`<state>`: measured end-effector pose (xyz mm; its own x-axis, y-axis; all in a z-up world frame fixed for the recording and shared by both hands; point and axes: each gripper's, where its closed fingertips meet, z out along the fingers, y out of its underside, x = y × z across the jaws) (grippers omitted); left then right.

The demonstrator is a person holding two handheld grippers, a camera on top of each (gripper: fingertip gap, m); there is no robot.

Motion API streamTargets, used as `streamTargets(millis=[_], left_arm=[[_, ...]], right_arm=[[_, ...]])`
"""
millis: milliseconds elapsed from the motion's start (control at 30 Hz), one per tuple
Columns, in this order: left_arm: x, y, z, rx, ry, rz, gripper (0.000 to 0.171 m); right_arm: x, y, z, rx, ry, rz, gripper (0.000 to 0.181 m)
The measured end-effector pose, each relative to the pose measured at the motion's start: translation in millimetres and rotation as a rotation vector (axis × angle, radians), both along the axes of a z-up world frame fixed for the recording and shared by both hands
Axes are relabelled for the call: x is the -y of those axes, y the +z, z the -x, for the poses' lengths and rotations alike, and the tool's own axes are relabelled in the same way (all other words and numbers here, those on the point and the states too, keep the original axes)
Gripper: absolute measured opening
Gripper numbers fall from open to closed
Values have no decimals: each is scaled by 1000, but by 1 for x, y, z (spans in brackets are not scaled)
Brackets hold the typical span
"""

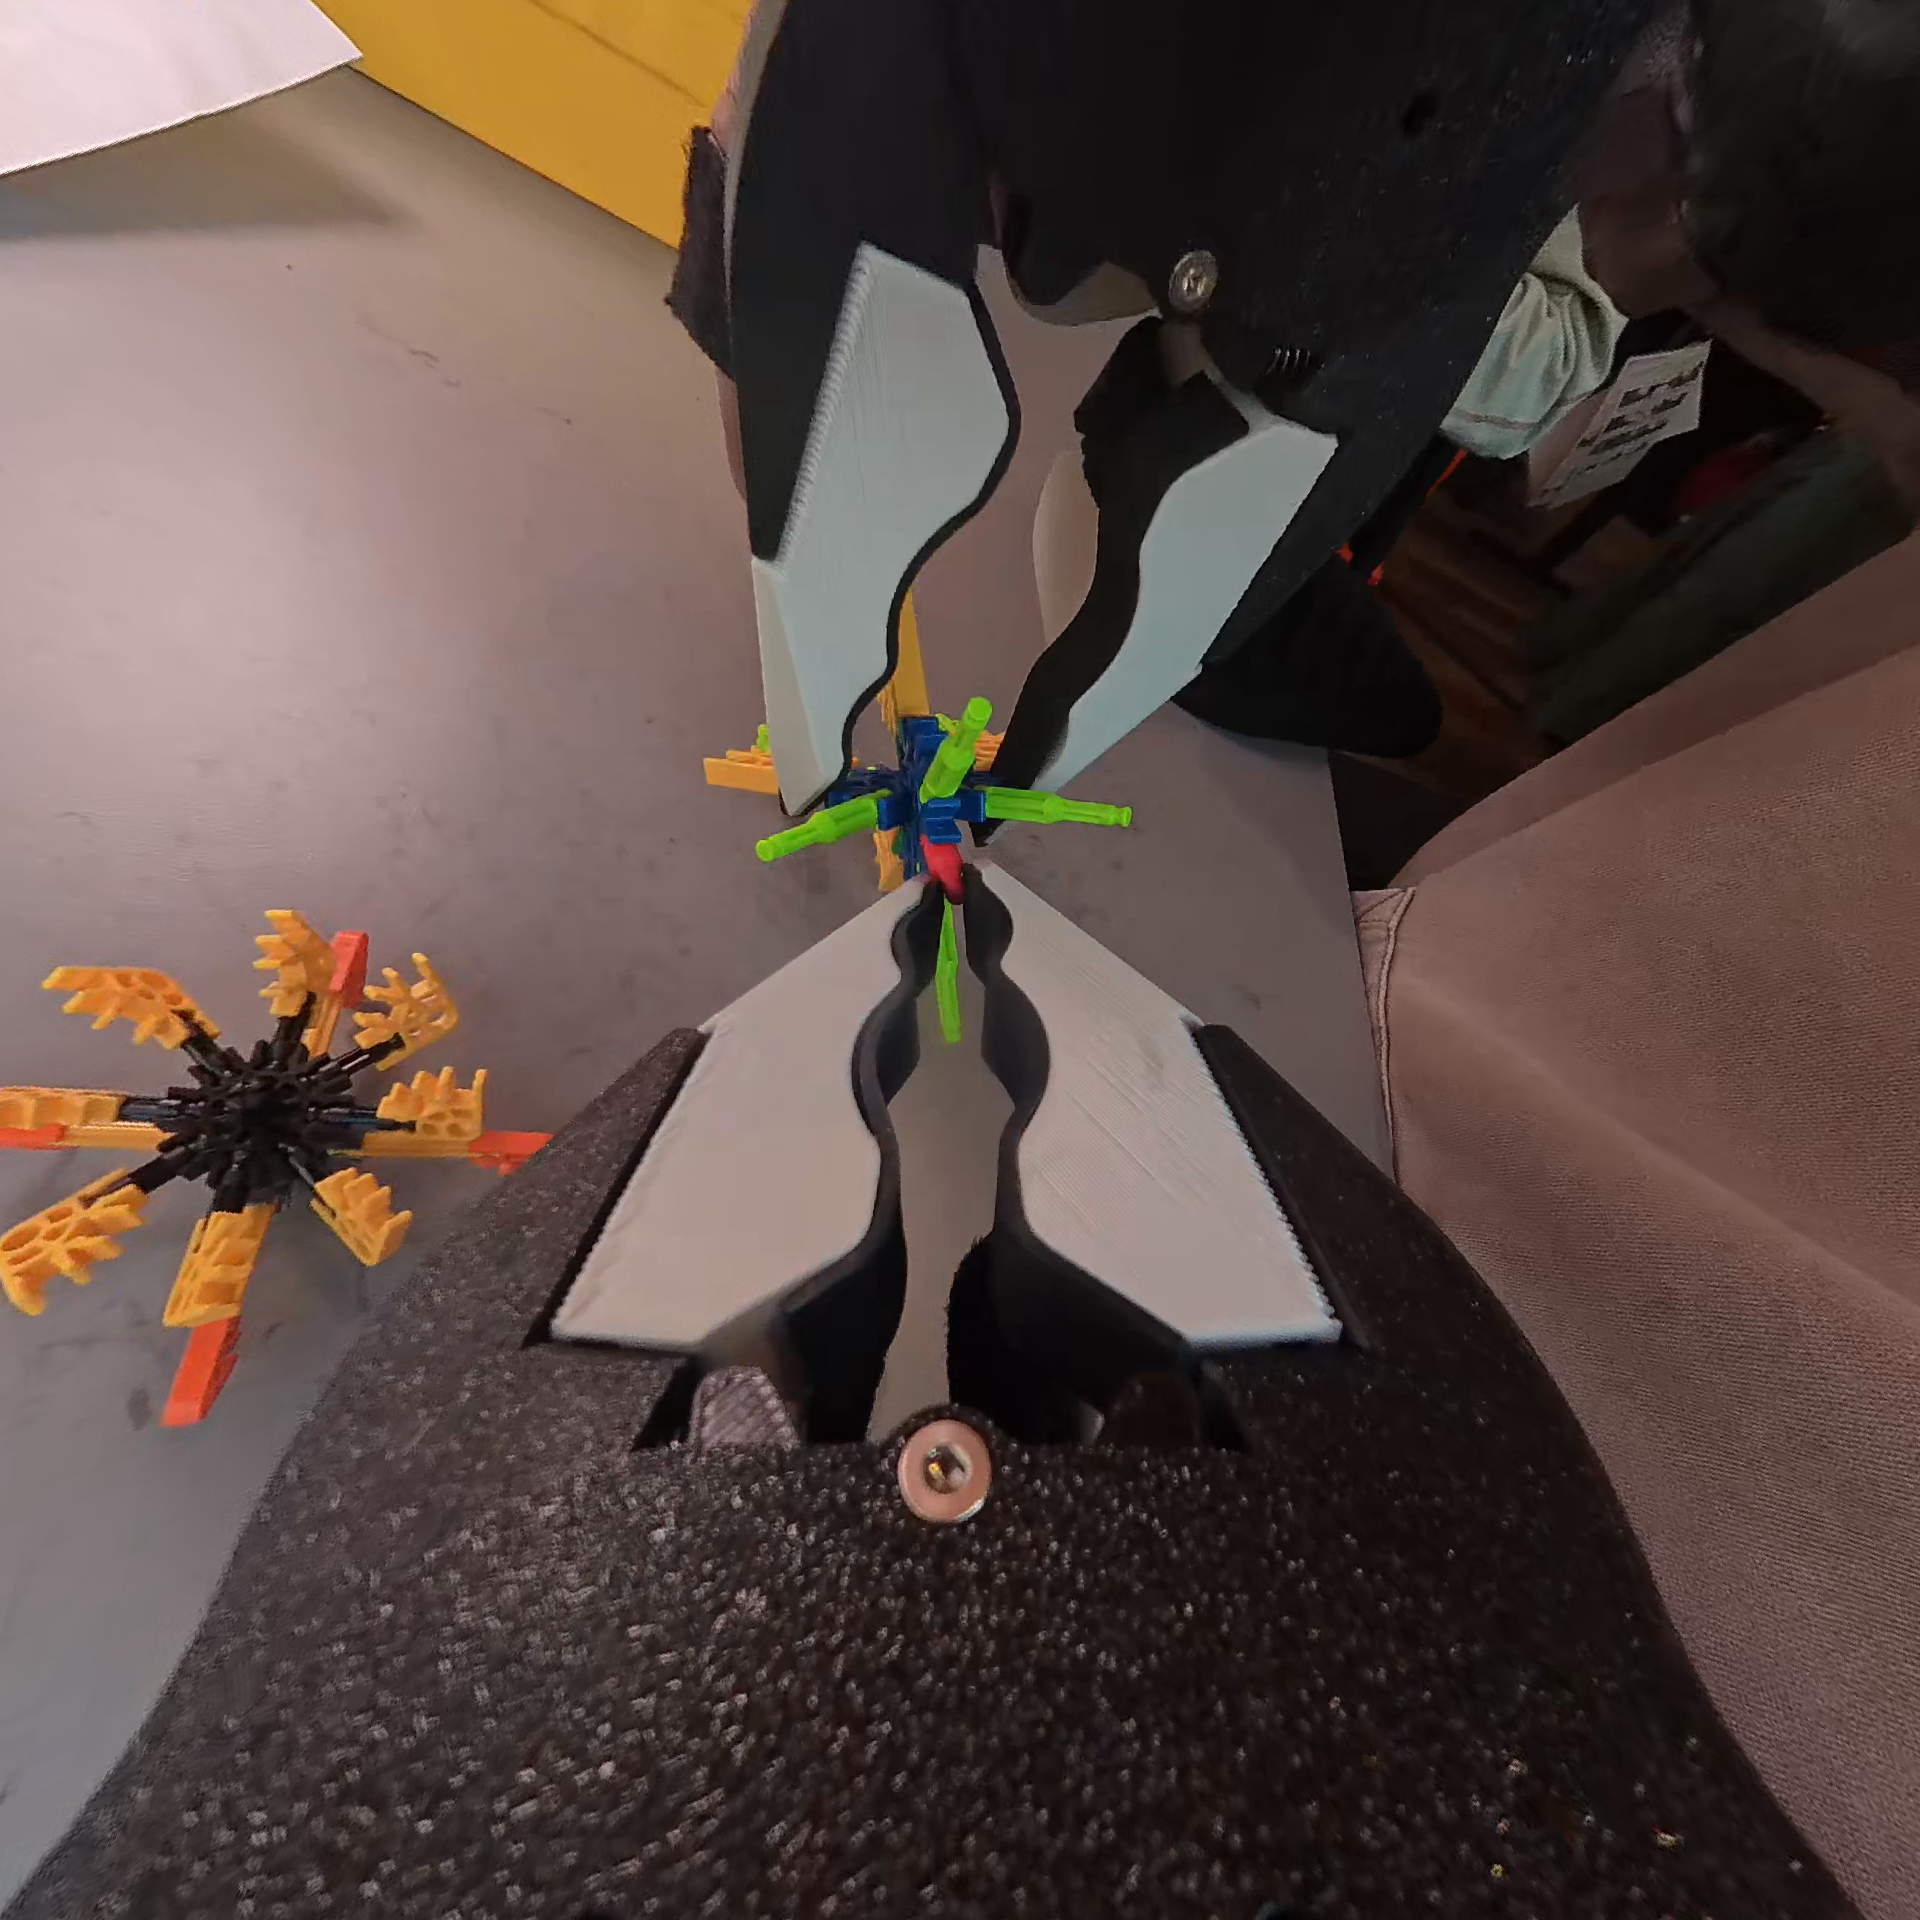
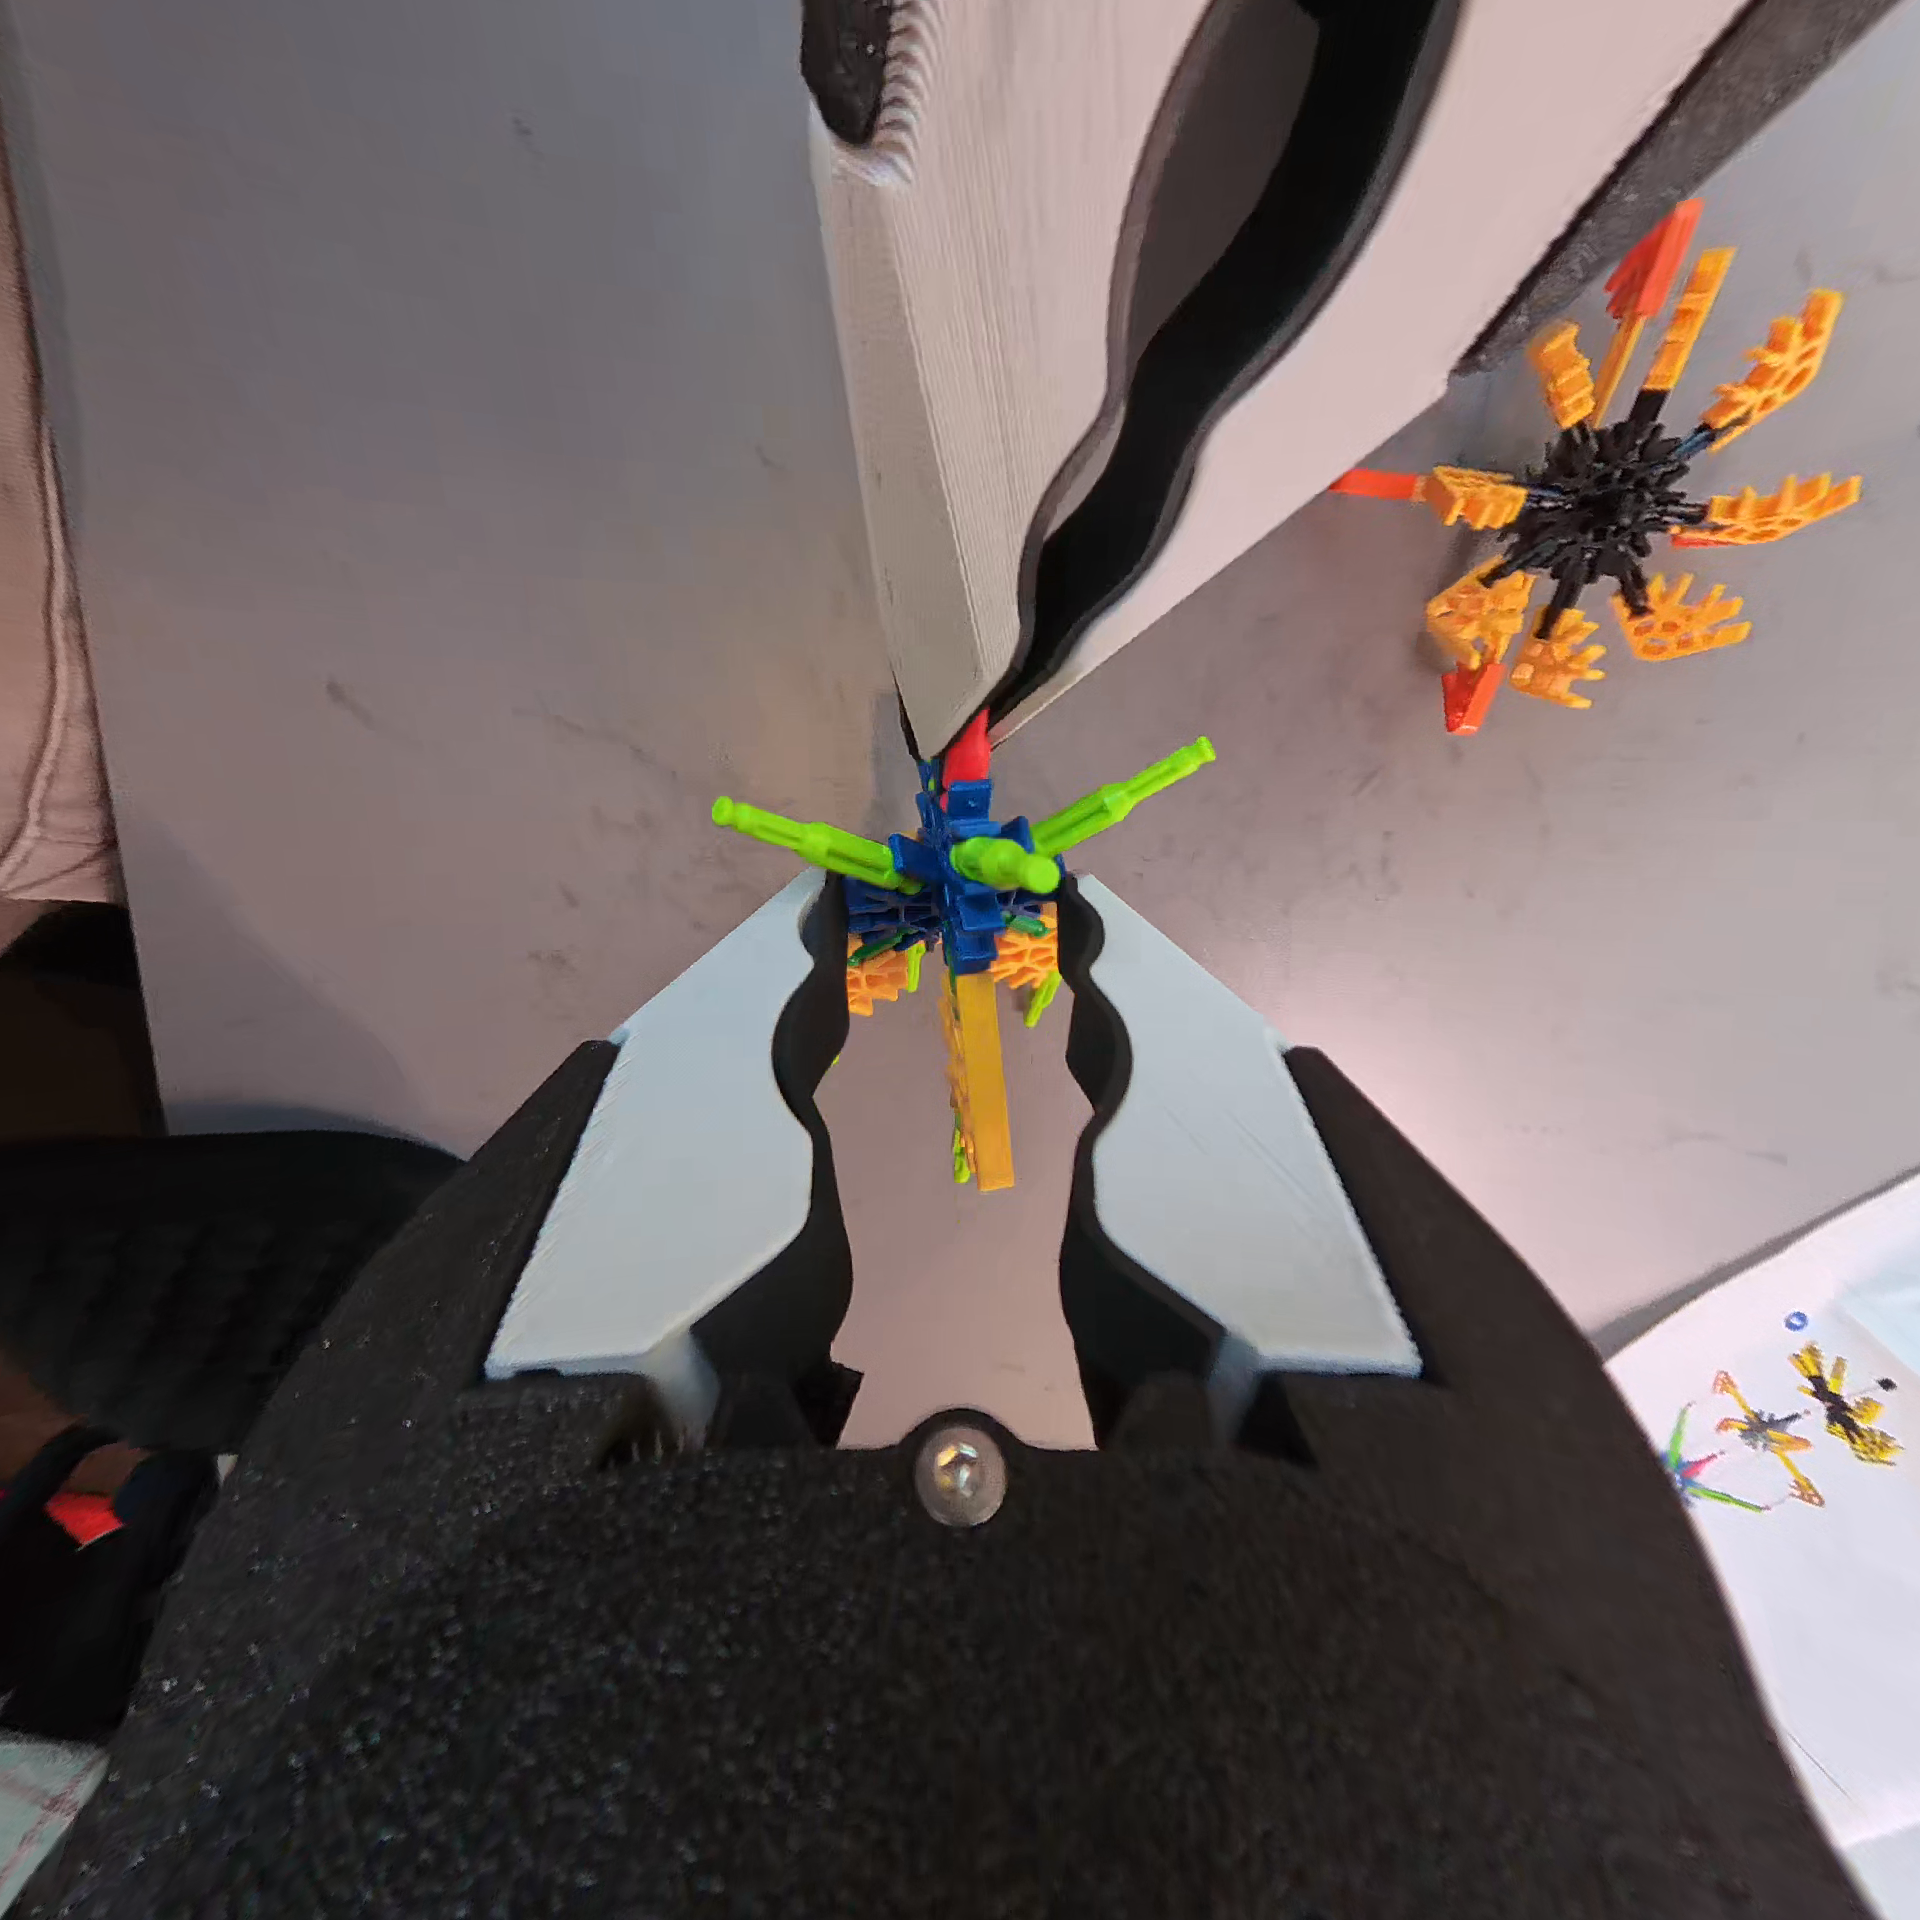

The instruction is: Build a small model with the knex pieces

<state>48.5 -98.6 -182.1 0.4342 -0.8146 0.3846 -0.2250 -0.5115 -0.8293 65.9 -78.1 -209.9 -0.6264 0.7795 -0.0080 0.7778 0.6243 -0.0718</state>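
Two grippers meet over a grey table (image 1: 364,520), tip to tip, both gripping one small toy model (image 1: 925,805) built of a blue hub (image 2: 961,873), lime-green rods (image 2: 800,836), orange connectors (image 2: 883,977) and a yellow rod (image 2: 992,1081).

Seen from its own wrist camera, the left gripper (image 1: 948,883) has its jaws drawn narrow, pinching a red piece (image 1: 945,868) that sticks out from the near side of the blue hub; a green rod (image 1: 948,977) runs back between its fingers. The right gripper (image 1: 914,795) comes in from the far side, its fingers closed on either side of the hub.

From the right wrist camera, the right gripper (image 2: 951,894) is held partly apart, its tips clamping the blue hub at both flanks, with the yellow rod and orange connectors lying back in the gap between the fingers. The left gripper (image 2: 961,732) points in from the far end, nipping the red piece (image 2: 966,758).

Well apart on the table rests a second model (image 1: 239,1122): a black hub with orange-yellow connectors and red tips fanned around it. A white printed sheet (image 2: 1808,1538) lies at the near right in the right wrist view, and a yellow box (image 1: 582,114) stands at the far edge in the left wrist view.
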Motion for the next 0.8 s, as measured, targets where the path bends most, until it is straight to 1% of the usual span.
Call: streamTargets(millis=[100,167,267,333,467,567,800], left_arm=[[-3,0,3,-29,17,-36,3],[-3,1,3,-38,21,-52,3],[-2,-2,-2,-54,12,-69,3],[-3,-3,-3,-76,18,-95,2],[-4,-1,-4,-68,28,-103,2],[-2,-3,-8,-83,14,-111,2],[1,-4,-13,-92,3,-123,2]], right_arm=[[-2,1,4,-33,-9,-1,37],[0,2,6,-63,-34,39,37],[8,1,10,-81,11,30,35],[8,1,9,-52,35,0,35],[8,3,10,-51,28,16,35],[10,1,6,-19,51,10,34],[15,0,1,-14,30,44,34]])
